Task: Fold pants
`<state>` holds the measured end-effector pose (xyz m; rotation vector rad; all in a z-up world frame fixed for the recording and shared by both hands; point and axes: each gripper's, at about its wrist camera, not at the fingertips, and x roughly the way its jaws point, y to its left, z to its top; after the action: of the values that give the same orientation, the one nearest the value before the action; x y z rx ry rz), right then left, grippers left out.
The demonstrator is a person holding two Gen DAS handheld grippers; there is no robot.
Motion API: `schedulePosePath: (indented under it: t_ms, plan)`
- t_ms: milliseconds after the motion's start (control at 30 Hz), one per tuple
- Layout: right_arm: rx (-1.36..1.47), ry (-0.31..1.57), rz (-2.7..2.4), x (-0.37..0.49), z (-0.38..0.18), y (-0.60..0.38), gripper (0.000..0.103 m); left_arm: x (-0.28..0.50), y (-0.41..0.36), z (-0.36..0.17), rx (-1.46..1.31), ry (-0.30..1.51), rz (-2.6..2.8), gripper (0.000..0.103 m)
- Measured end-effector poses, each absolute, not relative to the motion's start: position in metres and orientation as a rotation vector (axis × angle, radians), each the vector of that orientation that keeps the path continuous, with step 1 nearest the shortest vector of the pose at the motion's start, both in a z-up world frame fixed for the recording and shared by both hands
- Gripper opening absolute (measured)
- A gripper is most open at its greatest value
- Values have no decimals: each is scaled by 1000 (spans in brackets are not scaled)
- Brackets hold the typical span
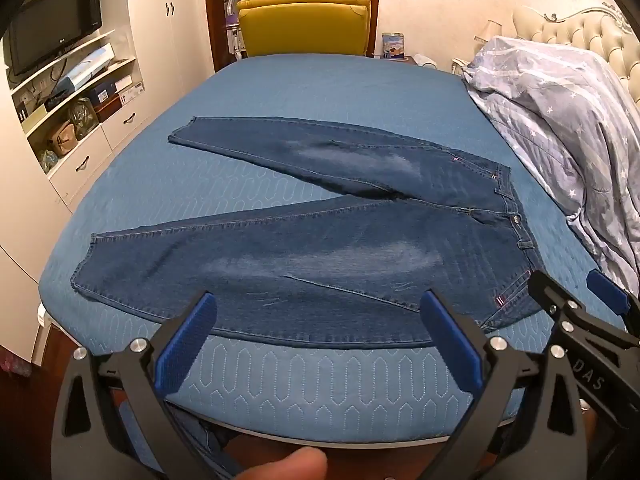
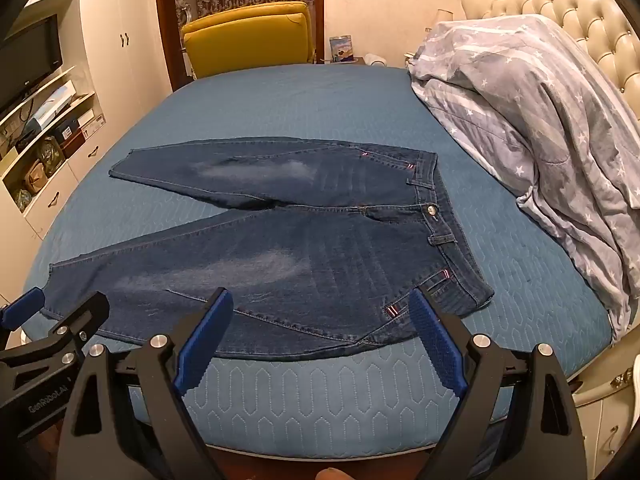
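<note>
You are standing at the near edge of a bed (image 1: 320,92) covered in a blue quilted spread, with a gripper in each hand. A pair of dark blue jeans (image 1: 304,256) lies flat and unfolded on the spread, front side up. The waistband is to the right, and the two legs run leftward, spread apart in a V. The near leg lies along the near edge of the bed; the far leg angles toward the far left. Both thighs show pale faded patches.

Your left gripper (image 1: 320,308) hovers above the near edge, its blue-padded fingers spread wide with nothing between them. It sits just short of the near leg's lower seam and does not touch the denim. Your right gripper (image 2: 322,306) is beside it to the right, also spread wide and empty, lined up with the hip and pocket area near the waistband. From the left wrist view, the right gripper shows at the right edge near the waistband's near corner.

A bunched grey duvet (image 2: 532,120) with white stars lies piled along the right side of the bed, against a cream tufted headboard (image 2: 580,8). Beyond the far edge stands a yellow armchair (image 1: 306,24). To the left, cream shelving holds a dark television (image 1: 52,24).
</note>
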<state>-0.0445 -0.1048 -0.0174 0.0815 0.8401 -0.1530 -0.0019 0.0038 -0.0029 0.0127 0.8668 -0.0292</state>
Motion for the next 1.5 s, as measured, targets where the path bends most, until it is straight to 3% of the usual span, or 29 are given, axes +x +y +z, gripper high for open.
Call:
schedulePosePath:
  t_ms: [1500]
  plan:
    - [71,834,-152,-44,-11,-97,86,3,9,6,-9,871,-43,102]
